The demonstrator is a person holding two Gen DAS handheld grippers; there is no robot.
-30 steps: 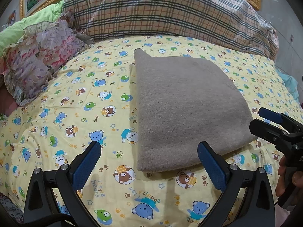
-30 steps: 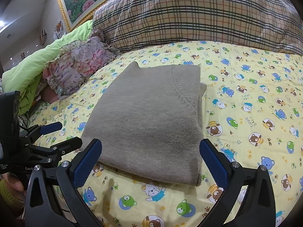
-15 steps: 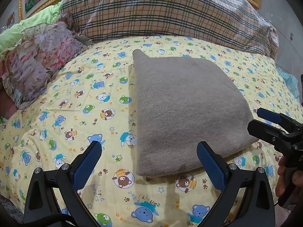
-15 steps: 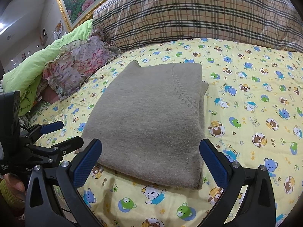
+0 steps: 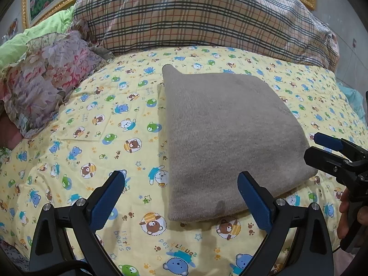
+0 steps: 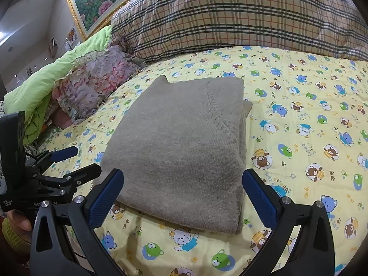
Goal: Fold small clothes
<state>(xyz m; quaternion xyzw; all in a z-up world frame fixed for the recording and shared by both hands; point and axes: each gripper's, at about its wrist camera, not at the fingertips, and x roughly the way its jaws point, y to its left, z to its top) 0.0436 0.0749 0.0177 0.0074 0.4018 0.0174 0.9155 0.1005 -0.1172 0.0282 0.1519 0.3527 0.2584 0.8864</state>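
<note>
A folded grey-brown knit garment point(image 5: 227, 138) point(image 6: 184, 142) lies flat on the yellow bear-print bedsheet point(image 5: 96, 142) point(image 6: 310, 124). My left gripper point(image 5: 181, 197) hovers open just short of its near left corner, holding nothing; it also shows at the left edge of the right wrist view point(image 6: 76, 161). My right gripper point(image 6: 182, 193) stands open over the garment's near edge, empty, and it appears at the right of the left wrist view point(image 5: 319, 146) beside the garment's right corner. A hand grips each handle.
A large plaid pillow point(image 5: 195, 16) point(image 6: 241, 16) lies along the head of the bed. A floral pillow point(image 5: 46, 80) point(image 6: 92, 85) and a lime-green blanket point(image 6: 46, 80) sit at the left. A gold-framed painting point(image 6: 96, 2) hangs behind.
Both grippers have drifted slightly; the garment sits a little lower and nearer in the right wrist view. The garment itself has not moved, and both grippers stay open.
</note>
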